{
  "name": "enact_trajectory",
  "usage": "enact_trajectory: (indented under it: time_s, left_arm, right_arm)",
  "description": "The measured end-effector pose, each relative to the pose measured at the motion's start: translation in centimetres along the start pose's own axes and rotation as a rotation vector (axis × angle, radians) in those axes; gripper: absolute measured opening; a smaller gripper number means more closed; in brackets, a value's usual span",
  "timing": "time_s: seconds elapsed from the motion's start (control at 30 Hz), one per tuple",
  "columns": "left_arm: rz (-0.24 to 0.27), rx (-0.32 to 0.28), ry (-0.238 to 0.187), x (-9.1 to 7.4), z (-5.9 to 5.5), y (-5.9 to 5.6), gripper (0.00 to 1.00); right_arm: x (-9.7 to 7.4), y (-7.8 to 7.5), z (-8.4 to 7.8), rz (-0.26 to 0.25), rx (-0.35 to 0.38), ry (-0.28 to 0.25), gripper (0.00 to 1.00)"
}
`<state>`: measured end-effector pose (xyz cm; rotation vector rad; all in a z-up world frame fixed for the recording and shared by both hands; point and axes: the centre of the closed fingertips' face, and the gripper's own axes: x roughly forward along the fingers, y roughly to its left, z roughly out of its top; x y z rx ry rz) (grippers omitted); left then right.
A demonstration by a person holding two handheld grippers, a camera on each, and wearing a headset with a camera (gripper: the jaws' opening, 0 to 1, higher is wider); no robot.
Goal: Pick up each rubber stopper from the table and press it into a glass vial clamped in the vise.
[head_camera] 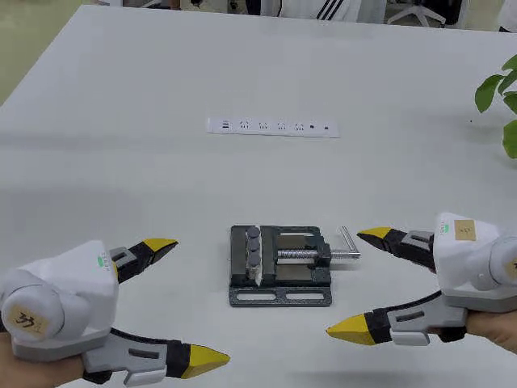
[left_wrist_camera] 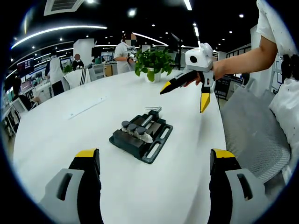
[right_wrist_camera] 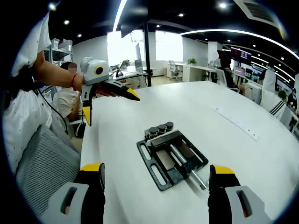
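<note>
A dark metal vise stands on the white table between my two grippers, its handle pointing right. Three small glass vials are clamped in a row at its left jaw, each topped with a dark rubber stopper. My left gripper hovers left of the vise, open and holding nothing. On the other side my right gripper is open and holds nothing. The left gripper view has the vise ahead of the left gripper. In the right gripper view the vials lie beyond the right gripper.
A white power strip lies flat on the table beyond the vise. A green potted plant sits at the right edge. Chairs and several people are around the table's far sides.
</note>
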<state>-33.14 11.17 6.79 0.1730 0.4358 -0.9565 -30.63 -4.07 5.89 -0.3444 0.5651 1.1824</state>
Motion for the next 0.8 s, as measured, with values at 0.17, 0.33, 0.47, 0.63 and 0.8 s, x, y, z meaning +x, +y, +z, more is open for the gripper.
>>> enact_trajectory:
  time_s: [0.17,0.33,0.47,0.63,0.8]
  left_arm:
    - [-0.004,0.005,-0.002,0.09,0.21,-0.08,0.97]
    - [-0.008,0.008,-0.005,0.18,0.47,-0.2,0.97]
    - [-0.009,0.011,-0.004,0.24,0.67,-0.35,0.96]
    - [-0.007,0.012,-0.004,0.25,1.05,-0.6,0.96]
    - [-0.007,0.012,-0.003,0.12,0.69,-0.23,0.96]
  right_arm:
    - [-0.15,-0.09,0.03,-0.001,-0.001,-0.001,0.91]
    - [-0.21,0.05,0.21,-0.001,-0.004,-0.002,0.91]
    - [-0.28,-0.05,0.31,-0.004,-0.003,-0.003,0.91]
    - [-0.28,-0.12,0.53,-0.003,-0.005,-0.007,0.9]
    - [-0.19,-0.07,0.72,-0.004,-0.005,-0.01,0.9]
